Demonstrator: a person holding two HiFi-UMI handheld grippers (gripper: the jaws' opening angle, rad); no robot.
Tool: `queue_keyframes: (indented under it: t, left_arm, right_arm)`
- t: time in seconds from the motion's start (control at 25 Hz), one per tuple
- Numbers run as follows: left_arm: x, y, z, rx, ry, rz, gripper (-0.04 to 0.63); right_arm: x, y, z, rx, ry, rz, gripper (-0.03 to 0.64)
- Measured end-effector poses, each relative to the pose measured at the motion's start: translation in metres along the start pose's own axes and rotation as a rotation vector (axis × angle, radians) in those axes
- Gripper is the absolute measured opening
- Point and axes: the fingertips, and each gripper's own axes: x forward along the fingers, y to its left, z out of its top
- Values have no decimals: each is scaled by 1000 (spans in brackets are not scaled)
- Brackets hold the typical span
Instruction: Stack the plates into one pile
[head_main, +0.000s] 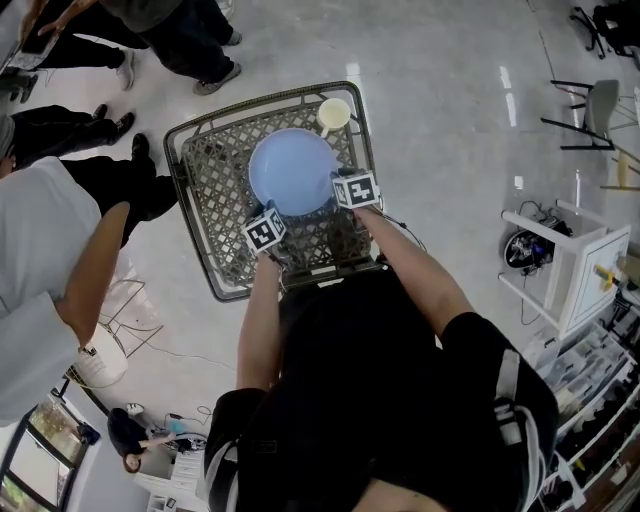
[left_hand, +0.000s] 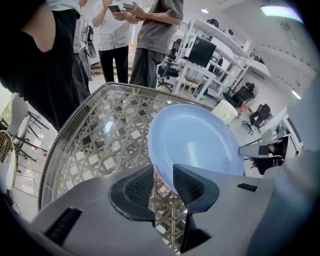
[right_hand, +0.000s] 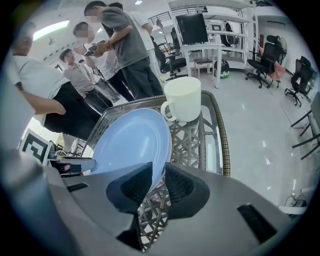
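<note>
Blue plate (head_main: 290, 170) is seen in the middle of the woven table (head_main: 210, 190), a white mug (head_main: 333, 115) at its 1 o'clock. Its 4 o'clock edge is clamped by the right gripper (right_hand: 159, 182). Its 7 o'clock edge is set between the parted jaws of the left gripper (left_hand: 162, 182).

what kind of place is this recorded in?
Probably an open-plan office or lab. There's a white desk with a monitor, rolling office chairs and a glossy hard floor. Several people are standing around.
</note>
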Motion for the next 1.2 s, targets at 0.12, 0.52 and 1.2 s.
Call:
queue_keyframes:
  t: [0.12, 0.52, 1.2]
  left_arm:
    - [-4, 1, 1, -1, -15, -3, 127]
    - [-35, 6, 15, 35, -110, -4, 125]
    - [-169, -14, 81, 113, -475, -194, 15]
  right_arm:
    - [-1, 0, 0, -5, -9, -10, 67]
    - [-23, 5, -7, 2, -80, -49, 67]
    - [-112, 74, 14, 24, -363, -45, 11]
